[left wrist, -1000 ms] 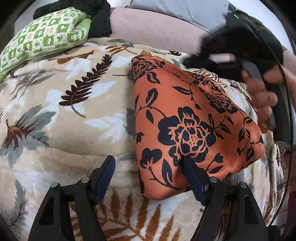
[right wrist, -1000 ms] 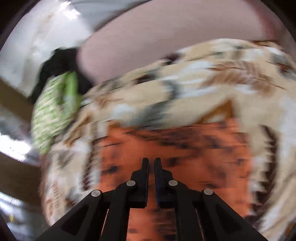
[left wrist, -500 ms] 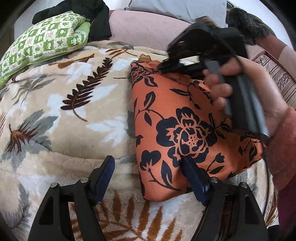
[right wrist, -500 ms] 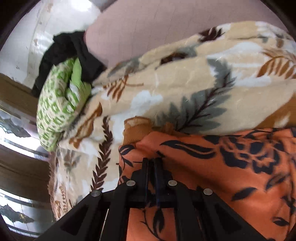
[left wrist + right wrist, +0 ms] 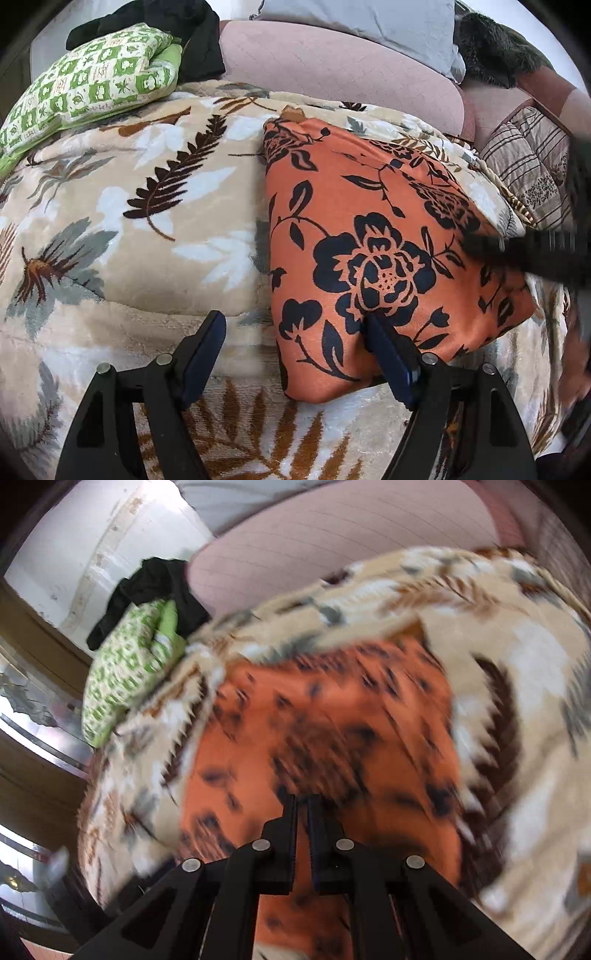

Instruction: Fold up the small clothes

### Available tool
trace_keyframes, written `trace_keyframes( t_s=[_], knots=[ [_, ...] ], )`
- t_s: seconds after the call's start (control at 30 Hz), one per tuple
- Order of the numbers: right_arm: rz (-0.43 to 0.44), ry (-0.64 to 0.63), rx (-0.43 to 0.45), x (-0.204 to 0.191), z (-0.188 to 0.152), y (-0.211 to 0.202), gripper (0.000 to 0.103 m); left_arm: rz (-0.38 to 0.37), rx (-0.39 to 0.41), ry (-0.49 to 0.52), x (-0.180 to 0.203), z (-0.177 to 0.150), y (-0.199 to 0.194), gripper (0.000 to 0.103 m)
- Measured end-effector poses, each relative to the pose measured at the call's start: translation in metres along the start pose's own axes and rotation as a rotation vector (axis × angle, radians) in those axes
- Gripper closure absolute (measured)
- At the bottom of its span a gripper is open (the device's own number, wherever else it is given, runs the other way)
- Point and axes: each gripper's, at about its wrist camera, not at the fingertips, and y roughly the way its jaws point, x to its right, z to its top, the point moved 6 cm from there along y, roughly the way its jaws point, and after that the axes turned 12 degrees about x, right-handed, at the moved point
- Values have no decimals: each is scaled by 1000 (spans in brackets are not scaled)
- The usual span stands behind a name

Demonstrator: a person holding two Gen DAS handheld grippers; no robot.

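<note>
An orange garment with black flowers [image 5: 369,229] lies folded on a leaf-patterned blanket [image 5: 129,221]. My left gripper [image 5: 295,332] is open at the garment's near-left corner; its right finger [image 5: 388,350] rests on the cloth, its left finger [image 5: 207,343] is over the blanket. My right gripper [image 5: 303,805] is shut and empty, above the garment [image 5: 314,738], which is blurred in the right wrist view. It shows as a dark blur at the garment's right edge in the left wrist view [image 5: 524,254].
A green checked pillow [image 5: 92,81] and black clothes [image 5: 166,22] lie at the back left. A pink cushion [image 5: 332,66] and a grey pillow [image 5: 369,18] run along the back. A striped cloth [image 5: 528,166] lies at the right.
The right gripper has swept from over the garment's far end to its right edge, still shut. The left gripper and the garment have not moved.
</note>
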Motion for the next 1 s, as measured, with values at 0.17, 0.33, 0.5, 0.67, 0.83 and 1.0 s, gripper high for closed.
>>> trace_keyframes(
  t_s=[0.17,0.33,0.5,0.67,0.83,1.0],
  knots=[
    [99,109,36,31,-18,0,95,-43,6,-46,-4,10,-3,23],
    [155,208,46,42,-8,-10,95,21,116,-18,-15,33,-12,23],
    [121,156,107,33,9,-7,95,34,48,-89,-25,29,9,22],
    [89,197,87,48,2,14,95,50,54,-16,-13,23,14,21],
    [125,227,127,47,10,-1,95,34,108,-34,-9,37,2,22],
    [84,194,187,42,18,-2,95,65,133,-14,-7,45,2,21]
  ],
)
